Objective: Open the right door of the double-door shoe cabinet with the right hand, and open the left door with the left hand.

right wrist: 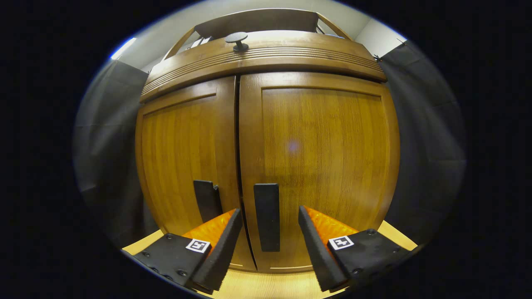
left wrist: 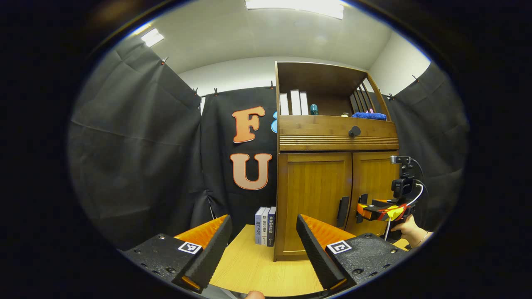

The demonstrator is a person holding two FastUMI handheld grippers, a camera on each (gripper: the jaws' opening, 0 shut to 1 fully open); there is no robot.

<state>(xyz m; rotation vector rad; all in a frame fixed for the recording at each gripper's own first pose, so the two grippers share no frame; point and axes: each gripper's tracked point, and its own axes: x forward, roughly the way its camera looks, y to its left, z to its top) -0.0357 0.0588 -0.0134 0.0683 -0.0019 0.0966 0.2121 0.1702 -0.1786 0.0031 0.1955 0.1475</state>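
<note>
Both brown wooden doors of the shoe cabinet (right wrist: 266, 137) were shut, so the first step, opening the right door (right wrist: 320, 166), was in hand. The right gripper (right wrist: 268, 232) had its fingers spread apart either side of that door's flat black vertical handle (right wrist: 267, 216), not yet pressing it. Next it likely needed to close on the handle and pull outward, while the left gripper (left wrist: 264, 245), also spread wide, waited well back over the pale wooden tabletop (left wrist: 257, 270).

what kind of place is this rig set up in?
Most likely a staged recording booth, not a real home: black cloth clipped up as walls, a wooden shoe cabinet standing on a table with books beside it, and ceiling light panels.
</note>
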